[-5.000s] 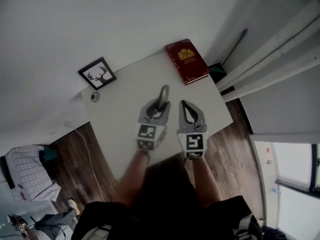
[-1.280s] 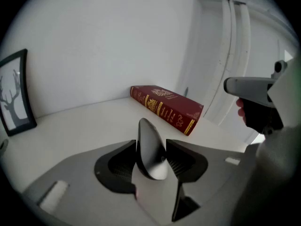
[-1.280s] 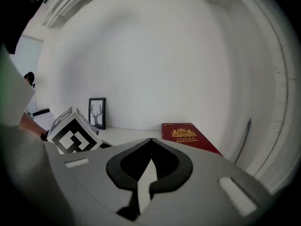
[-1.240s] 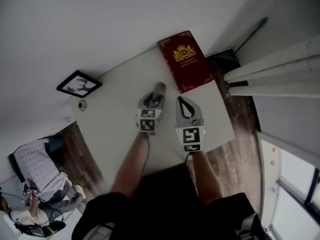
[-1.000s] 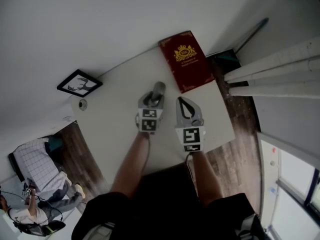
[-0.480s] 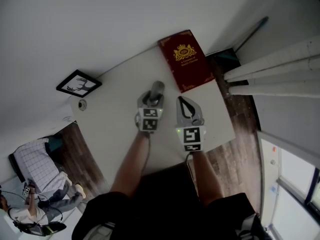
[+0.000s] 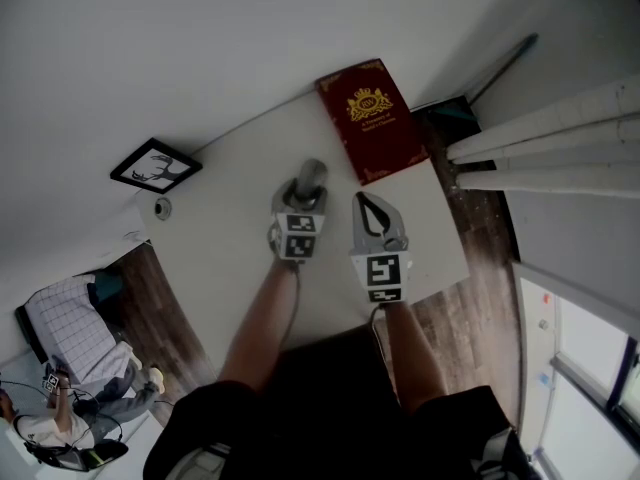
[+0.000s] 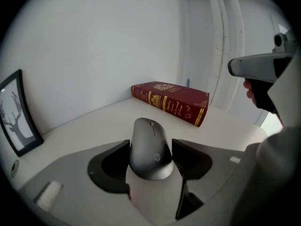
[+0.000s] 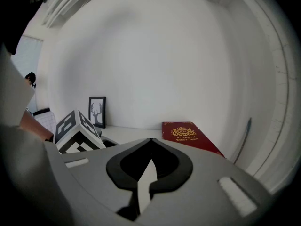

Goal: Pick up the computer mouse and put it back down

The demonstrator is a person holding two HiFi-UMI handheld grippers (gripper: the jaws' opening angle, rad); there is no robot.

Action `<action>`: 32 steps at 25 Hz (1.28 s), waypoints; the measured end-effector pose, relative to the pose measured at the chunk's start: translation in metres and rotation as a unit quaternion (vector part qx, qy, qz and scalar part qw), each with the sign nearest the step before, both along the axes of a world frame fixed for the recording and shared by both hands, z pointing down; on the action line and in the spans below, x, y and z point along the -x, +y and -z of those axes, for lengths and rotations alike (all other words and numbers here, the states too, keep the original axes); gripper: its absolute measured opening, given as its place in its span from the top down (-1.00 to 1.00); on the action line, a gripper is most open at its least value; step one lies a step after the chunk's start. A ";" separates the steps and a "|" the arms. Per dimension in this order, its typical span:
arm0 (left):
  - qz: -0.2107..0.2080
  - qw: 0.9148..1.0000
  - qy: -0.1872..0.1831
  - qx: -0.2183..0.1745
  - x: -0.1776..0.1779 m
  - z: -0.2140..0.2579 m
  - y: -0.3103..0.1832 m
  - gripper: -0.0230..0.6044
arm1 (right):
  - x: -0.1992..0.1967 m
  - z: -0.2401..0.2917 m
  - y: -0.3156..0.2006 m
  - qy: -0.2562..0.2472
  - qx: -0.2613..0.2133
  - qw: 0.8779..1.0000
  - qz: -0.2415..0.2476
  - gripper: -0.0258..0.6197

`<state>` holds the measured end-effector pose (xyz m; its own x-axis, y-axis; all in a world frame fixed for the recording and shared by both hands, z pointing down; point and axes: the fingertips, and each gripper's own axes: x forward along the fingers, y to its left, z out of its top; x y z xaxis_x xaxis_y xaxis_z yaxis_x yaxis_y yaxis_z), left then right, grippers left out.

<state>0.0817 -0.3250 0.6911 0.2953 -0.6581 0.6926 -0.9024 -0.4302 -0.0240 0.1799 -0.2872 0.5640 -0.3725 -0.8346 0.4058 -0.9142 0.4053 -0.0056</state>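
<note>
Head view, mouse [image 7: 313, 173] half hidden between left claw's [image 7: 307, 193] just-opening jaws

I see a red book [image 7: 372, 118] with a gold crest lying flat at the far corner of the white worktop [image 7: 225, 238]. A black-framed antler picture [image 7: 156, 165] stands by the wall at the left, with a small round object [image 7: 162, 208] just beside it. Dark wood floor [image 7: 475, 258] shows on the right.

We see picture frame [image 8: 16, 112] left of book [image 8: 171, 102] cut by edge, round thing [image 7: 162, 208] left of book too small to tell
</note>
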 end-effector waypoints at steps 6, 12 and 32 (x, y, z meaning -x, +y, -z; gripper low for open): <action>0.000 1.000 -0.006 -0.004 -0.001 -0.003 -0.001 0.00 | -0.001 -0.002 0.000 0.000 0.000 1.000 -0.001 0.88; 0.006 1.000 -0.014 -0.008 0.000 -0.003 -0.002 -0.03 | -0.002 -0.001 0.000 -0.001 0.000 1.000 -0.001 0.88; 0.008 0.999 0.010 -0.043 -0.004 0.040 0.006 0.04 | 0.004 0.005 0.005 -0.010 -0.006 1.000 0.013 0.88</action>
